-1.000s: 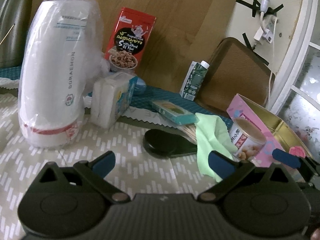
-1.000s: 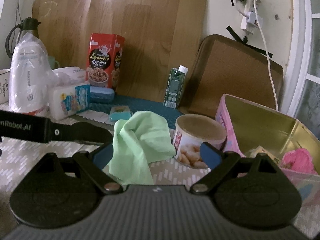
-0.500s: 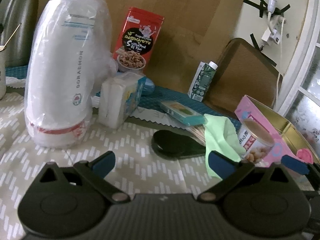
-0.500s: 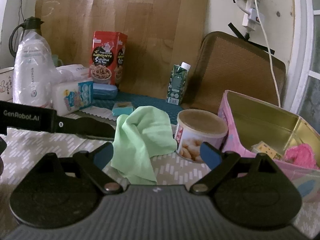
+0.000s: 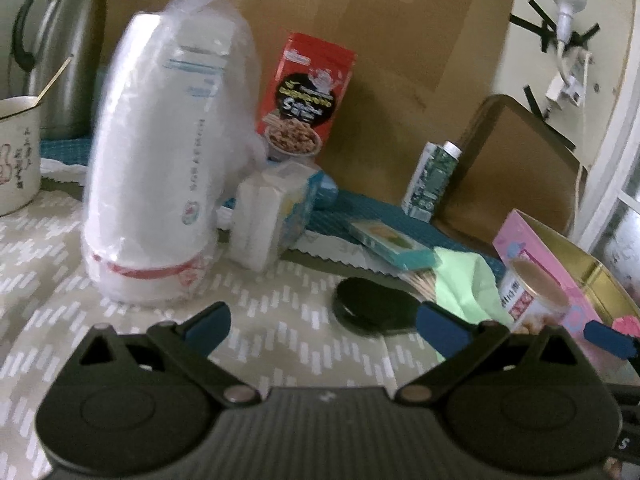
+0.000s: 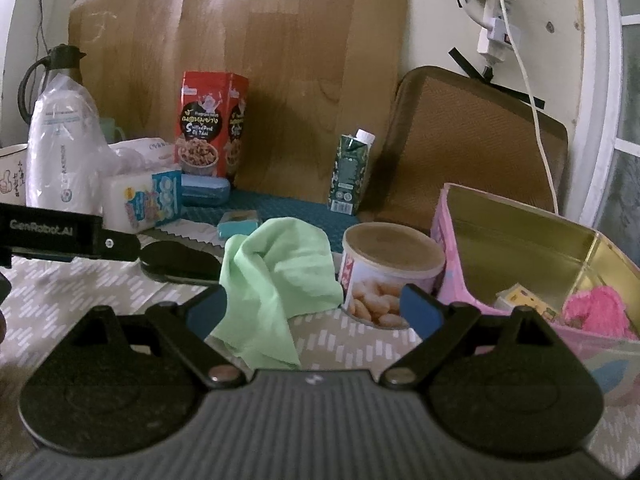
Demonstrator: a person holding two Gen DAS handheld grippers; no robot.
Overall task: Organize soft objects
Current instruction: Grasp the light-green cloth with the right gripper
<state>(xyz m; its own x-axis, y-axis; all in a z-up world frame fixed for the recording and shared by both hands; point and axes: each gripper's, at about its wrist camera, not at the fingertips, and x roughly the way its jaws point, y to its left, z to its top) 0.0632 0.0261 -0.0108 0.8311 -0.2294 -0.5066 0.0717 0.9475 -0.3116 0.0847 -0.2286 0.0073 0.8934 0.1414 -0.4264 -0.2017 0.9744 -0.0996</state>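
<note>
A: Where is the soft thing to be found, and how are the tongs standing?

B: The crumpled pale green cloth (image 6: 276, 280) is seen heaped on the patterned tablecloth (image 6: 352, 344), just in front of the right gripper (image 6: 314, 307), leaning against the round paper-wrapped snack can (image 6: 390, 276). The right gripper is spread wide and nothing is held in it. The left gripper (image 5: 322, 322) is also spread wide and empty, pointed more toward the tall white stack of cups in a plastic bag (image 5: 160, 160).

A: How should the cloth be taken well?

B: It is judged that the cloth is meant for the pink tin box with golden inside (image 6: 520, 240), where a fluffy pink thing (image 6: 596, 308) is already lying. The high fold of the cloth should be pinched, not its thin edge, so that the whole piece is lifted. The can should not be pushed, because it is touching the cloth. The black flat oval object (image 6: 176, 260) beside the cloth should be left alone.
</note>
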